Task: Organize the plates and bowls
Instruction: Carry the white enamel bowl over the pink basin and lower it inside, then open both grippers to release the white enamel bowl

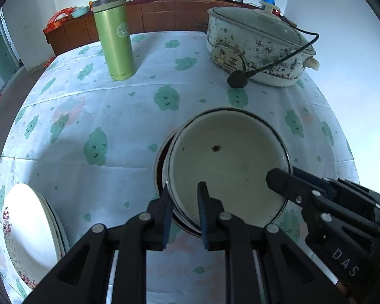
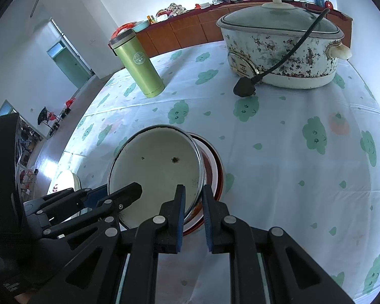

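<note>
A white enamel bowl [image 1: 228, 162] with a dark rim sits tilted in a red-and-white bowl [image 1: 159, 162] on the table. My left gripper [image 1: 185, 195] is shut on the white bowl's near left rim, one finger inside and one outside. My right gripper [image 2: 193, 193] is shut on the same bowl [image 2: 157, 169] at its right rim, with the red bowl [image 2: 215, 167] under it. Each gripper shows in the other's view, the right one [image 1: 278, 177] and the left one [image 2: 131, 190]. A stack of white flowered plates [image 1: 30, 223] lies at the left table edge.
A green thermos [image 1: 116, 38] stands at the back left. A speckled electric pot [image 1: 258, 43] with a glass lid stands at the back right, its black plug [image 1: 236, 78] lying on the cloth. The table edge [image 1: 2, 152] curves close on the left.
</note>
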